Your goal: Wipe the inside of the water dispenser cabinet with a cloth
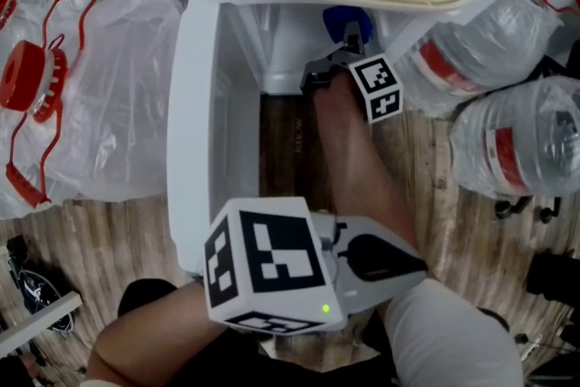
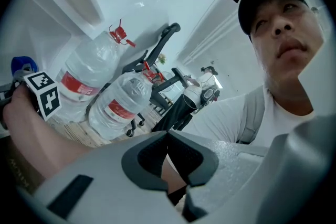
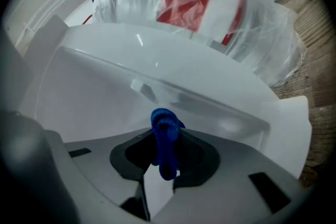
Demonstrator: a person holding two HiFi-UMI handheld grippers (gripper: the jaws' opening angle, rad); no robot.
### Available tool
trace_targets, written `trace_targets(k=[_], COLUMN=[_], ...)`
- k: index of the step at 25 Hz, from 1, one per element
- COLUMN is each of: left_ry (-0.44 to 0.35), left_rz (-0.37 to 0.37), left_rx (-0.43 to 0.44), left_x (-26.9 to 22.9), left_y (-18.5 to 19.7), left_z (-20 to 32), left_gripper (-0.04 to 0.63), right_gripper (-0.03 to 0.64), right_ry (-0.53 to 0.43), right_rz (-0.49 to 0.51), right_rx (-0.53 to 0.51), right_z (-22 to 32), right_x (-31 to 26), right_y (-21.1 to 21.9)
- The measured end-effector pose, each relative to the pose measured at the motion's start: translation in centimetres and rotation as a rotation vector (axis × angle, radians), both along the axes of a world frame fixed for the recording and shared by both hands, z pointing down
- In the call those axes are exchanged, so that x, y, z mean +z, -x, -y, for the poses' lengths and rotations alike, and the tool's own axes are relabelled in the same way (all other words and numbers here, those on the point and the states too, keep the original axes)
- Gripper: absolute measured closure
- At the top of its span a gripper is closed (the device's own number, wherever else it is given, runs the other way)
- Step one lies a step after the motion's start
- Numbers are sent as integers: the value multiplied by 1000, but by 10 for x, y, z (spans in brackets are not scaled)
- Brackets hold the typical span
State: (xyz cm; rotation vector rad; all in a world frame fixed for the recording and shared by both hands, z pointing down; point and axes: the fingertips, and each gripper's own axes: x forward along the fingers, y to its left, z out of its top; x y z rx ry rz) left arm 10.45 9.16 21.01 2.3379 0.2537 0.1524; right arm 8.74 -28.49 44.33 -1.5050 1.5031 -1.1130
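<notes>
While the right claw (image 3: 167, 157) pinches the evidently soft, light cloth (image 3: 165, 128) mid-fold inside the cabinet (image 3: 94, 92), the left claw (image 2: 169, 162) is pressed together, empty.

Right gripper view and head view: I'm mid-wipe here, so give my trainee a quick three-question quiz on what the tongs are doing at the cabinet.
1. True or false: the right tongs are shut on the blue cloth.
2. Pick one. The left tongs are: A) shut with nothing in them; B) shut on a second cloth; C) wide open around a bottle cap.
3. Short answer: which tongs reach into the white cabinet, left or right?

Key: 1 true; 2 A; 3 right.
</notes>
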Motion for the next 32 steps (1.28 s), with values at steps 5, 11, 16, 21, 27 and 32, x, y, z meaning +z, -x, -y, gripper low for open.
trace_targets(k=[5, 11, 16, 21, 27, 32], left_ry=[-2, -2, -2, -5, -13, -31], left_rz=[19, 25, 22, 14, 12, 26], left_rx=[-21, -32, -25, -14, -20, -32], left_x=[5, 6, 6, 4, 3, 5], left_y=[4, 8, 7, 6, 7, 7], left_z=[4, 5, 3, 0, 2, 4], left_gripper=[595, 595, 595, 595, 595, 595], right_gripper=[531, 531, 531, 531, 531, 531], right_ry=[49, 41, 38, 45, 40, 64], right_rz=[-6, 31, 76, 59, 49, 63], right_rx=[35, 67, 90, 73, 37, 34], right_z=[25, 18, -18, -42, -35, 4], right_x=[19, 19, 24, 33, 34, 39], right_y=[-8, -13, -16, -21, -8, -1])
